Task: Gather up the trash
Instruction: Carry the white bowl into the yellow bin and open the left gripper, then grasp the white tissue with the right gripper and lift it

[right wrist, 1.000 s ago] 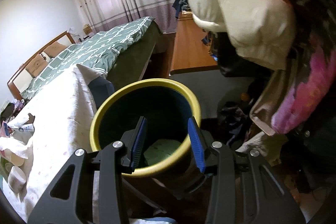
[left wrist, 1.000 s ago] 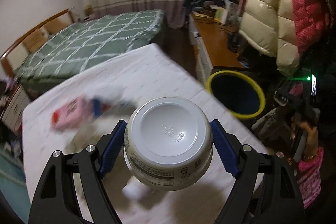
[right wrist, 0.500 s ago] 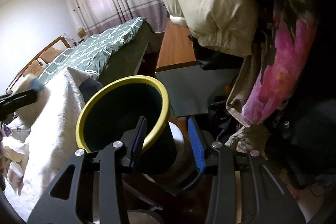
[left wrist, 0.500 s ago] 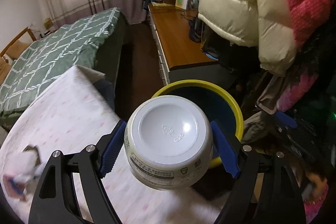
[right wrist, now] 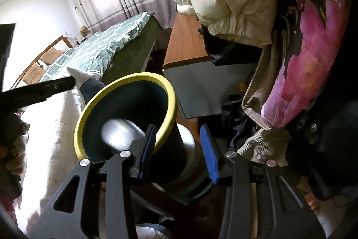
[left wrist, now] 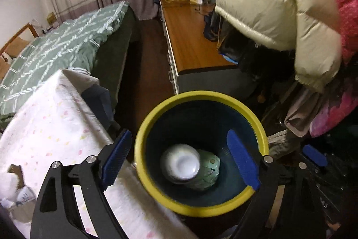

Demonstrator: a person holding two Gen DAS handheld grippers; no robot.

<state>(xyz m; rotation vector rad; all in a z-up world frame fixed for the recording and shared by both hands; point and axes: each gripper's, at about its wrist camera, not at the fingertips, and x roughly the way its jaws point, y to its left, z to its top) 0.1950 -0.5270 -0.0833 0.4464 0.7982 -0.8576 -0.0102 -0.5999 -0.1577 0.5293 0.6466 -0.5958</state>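
Observation:
A yellow-rimmed dark bin [left wrist: 156, 127] stands beside the table. My left gripper [left wrist: 179, 138] hangs over its mouth; its jaws are opening and nothing is between them. The white bowl [left wrist: 181, 164] lies bottom up inside the bin, on a green packet [left wrist: 209, 169]. In the right wrist view the bowl [right wrist: 120, 133] is a pale blur inside the bin [right wrist: 170, 102]. My right gripper [right wrist: 179, 150] is open, one pad over the bin's near rim and the other outside its wall. One black finger [right wrist: 40, 90] of the left gripper reaches in from the left.
The table's white cloth [left wrist: 56, 127] carries crumpled wrappers [left wrist: 22, 192] at its left end. Behind are a green bed [left wrist: 67, 48] and a wooden dresser [left wrist: 190, 37]. A cream puffer jacket [left wrist: 268, 3] and pink clothes [right wrist: 308, 59] hang close on the right.
My left gripper swung from over the table to above the bin, and its jaws spread. The bowl left them and dropped into the bin. The right gripper shifted slightly right along the rim.

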